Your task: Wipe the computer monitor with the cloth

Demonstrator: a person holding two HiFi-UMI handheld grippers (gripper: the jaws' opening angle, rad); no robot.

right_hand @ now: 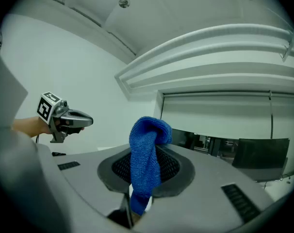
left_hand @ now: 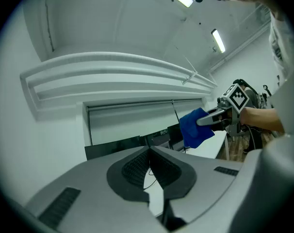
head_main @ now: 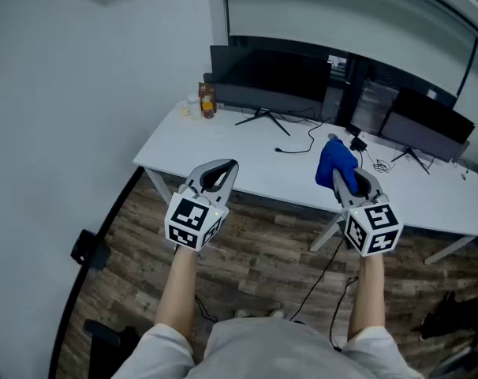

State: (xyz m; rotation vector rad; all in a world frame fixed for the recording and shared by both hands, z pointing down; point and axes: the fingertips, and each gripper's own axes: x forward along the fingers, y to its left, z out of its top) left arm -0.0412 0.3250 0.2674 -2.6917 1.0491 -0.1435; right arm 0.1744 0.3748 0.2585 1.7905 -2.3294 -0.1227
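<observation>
A person stands facing a long white desk (head_main: 223, 144), a gripper in each hand, both held out over the wood-plank floor (head_main: 255, 251) just short of the desk's near edge.

The right gripper (head_main: 339, 174) has its two jaws pinched on a blue cloth (head_main: 334, 163). The cloth is bunched between the ribbed pads, with a rounded fold standing above the tips and a tail hanging below them. It is in the air above the near edge of the desk, towards the middle, and touches nothing but the jaws.

The left gripper (head_main: 228, 166) is level with it, off to the left and well apart from it. Its jaws are pressed together at the tips and nothing lies between them.

A dark monitor (head_main: 270, 77) stands on its splayed foot at the far edge of the desk, left of centre, screen towards the person and well apart from the cloth. A second monitor (head_main: 428, 121) stands farther right along the same far edge. A few small bottles (head_main: 201, 101) are grouped at the far left corner, just beside the first screen. A black cable (head_main: 302, 144) trails across the desktop between the two stands, and another drops off the near edge to the floor.
</observation>
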